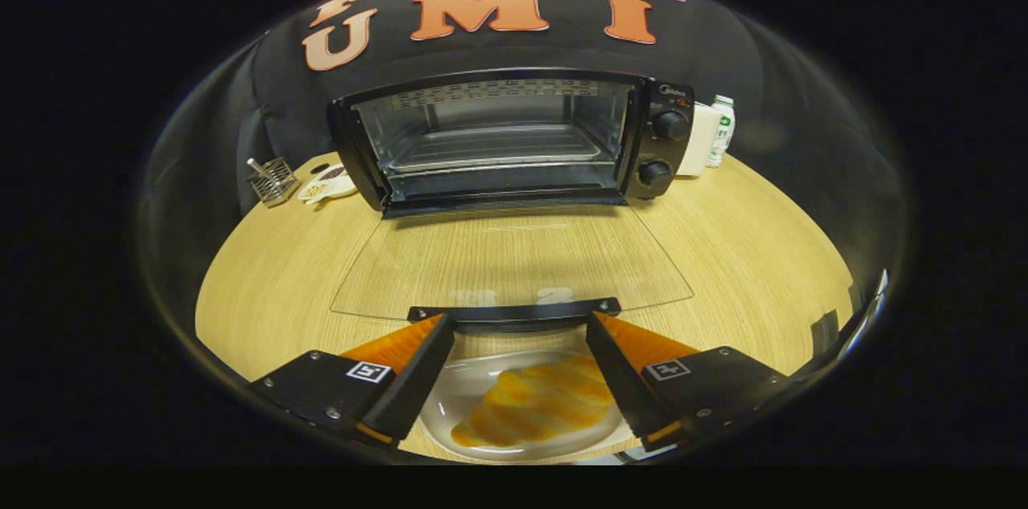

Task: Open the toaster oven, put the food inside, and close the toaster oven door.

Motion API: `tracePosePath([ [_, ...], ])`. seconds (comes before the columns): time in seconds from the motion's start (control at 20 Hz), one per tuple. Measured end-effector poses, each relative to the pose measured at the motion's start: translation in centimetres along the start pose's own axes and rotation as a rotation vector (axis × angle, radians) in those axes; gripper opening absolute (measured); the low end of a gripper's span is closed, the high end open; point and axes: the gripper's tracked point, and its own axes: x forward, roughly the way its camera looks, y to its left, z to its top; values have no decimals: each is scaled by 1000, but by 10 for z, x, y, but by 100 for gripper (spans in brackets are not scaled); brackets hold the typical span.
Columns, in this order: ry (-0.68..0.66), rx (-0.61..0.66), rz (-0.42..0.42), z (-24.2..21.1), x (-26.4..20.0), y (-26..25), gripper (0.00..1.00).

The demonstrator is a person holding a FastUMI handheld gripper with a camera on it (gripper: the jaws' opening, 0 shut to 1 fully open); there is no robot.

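Now your fingers point(514, 368) stand spread, gripping nothing; the pastry point(534, 411) on its plate point(450, 397) lies between them. Door point(514, 264) lies flat just ahead, oven point(514, 140) beyond. Lift low and you likely clip the door handle point(514, 310), tipping the plate.

claw point(518, 332) has two wedge-shaped fingers, each with screws and a square marker.

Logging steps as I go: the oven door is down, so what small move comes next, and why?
Probably lower the open gripper onto the pastry on the white plate and close on it: the toaster oven stands open, its glass door lies flat, and the food is outside.
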Motion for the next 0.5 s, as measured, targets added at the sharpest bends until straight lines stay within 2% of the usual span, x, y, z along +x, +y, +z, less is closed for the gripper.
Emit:
tracePosePath([
  [0.3, -32, 71, -36, 6, -40, -2, 99],
  [0.5, -39, 174, -106, -8, -68, -10, 99],
])
